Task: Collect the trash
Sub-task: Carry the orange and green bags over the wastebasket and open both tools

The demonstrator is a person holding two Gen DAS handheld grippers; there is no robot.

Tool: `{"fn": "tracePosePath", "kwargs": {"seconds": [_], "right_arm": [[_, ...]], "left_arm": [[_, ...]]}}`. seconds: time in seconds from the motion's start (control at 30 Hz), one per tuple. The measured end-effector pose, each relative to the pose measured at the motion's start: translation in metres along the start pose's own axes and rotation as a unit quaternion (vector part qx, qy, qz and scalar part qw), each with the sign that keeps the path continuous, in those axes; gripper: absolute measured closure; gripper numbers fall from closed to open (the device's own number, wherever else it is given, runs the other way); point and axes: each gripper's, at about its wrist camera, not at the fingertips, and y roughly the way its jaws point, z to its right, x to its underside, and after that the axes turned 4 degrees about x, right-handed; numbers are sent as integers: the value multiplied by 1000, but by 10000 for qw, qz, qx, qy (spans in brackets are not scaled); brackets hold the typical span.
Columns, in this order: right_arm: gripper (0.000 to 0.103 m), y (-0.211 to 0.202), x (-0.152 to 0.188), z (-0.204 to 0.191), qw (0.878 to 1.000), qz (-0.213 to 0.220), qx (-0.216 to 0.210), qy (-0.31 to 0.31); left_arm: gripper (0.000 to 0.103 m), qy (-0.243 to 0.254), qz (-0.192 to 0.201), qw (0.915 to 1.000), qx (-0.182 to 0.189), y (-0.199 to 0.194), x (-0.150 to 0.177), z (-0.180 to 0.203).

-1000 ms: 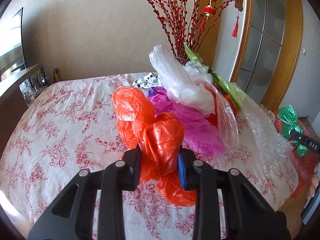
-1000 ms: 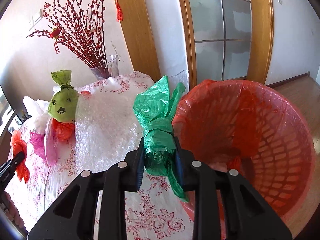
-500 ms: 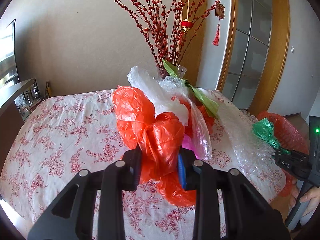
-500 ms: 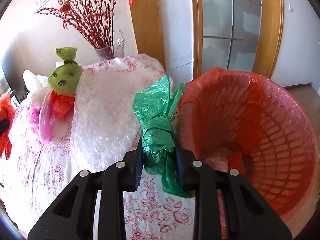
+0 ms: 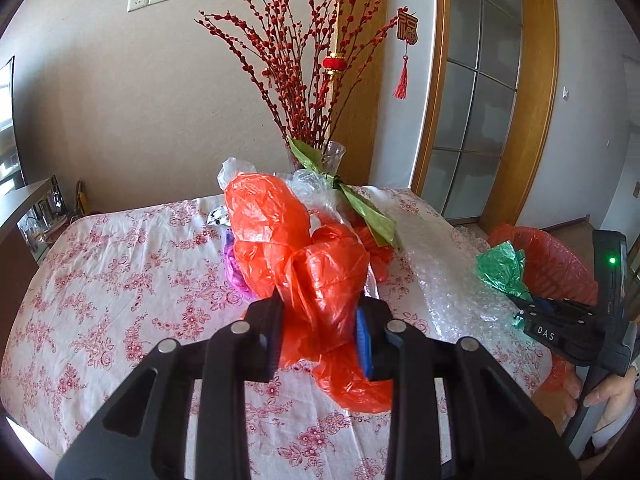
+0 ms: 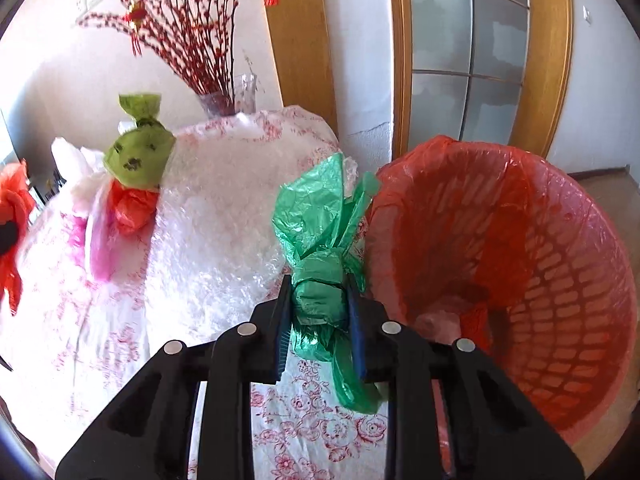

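Note:
My left gripper [image 5: 320, 328] is shut on an orange plastic bag [image 5: 304, 256] and holds it above the floral tablecloth [image 5: 120, 280]. My right gripper [image 6: 320, 316] is shut on a knotted green plastic bag [image 6: 320, 240], held over the table edge just left of the red trash basket [image 6: 560, 300]. The basket is lined with a red bag and holds a few scraps at its bottom. In the left wrist view the right gripper [image 5: 532, 312] with the green bag [image 5: 502, 268] shows at the right, in front of the basket [image 5: 560, 264].
On the table lie a bubble wrap sheet [image 6: 224, 216], an olive-green tied bag [image 6: 140, 156], pink [image 6: 100, 248] and white [image 6: 72, 160] bags, and a glass vase with red branches [image 5: 320, 156]. A wooden-framed glass door [image 6: 472, 52] stands behind the basket.
The left gripper has lifted and swung right with the orange bag, bringing the basket into its view. The right gripper has moved a little closer to the basket with the green bag.

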Motion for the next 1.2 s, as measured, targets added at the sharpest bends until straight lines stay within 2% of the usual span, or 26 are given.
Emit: {"fn": "tracePosePath", "kwargs": {"seconds": [0.3, 0.63, 1.2], "right_arm": [[78, -37, -9, 27, 9973, 550, -130, 463], [78, -65, -10, 60, 9933, 876, 84, 746], [78, -93, -5, 120, 9835, 1198, 608, 1212]], "left_arm": [[73, 198, 48, 9993, 317, 0, -7, 27], [73, 465, -22, 9938, 1006, 14, -17, 79], [74, 1122, -197, 9682, 2229, 41, -19, 185]]}}
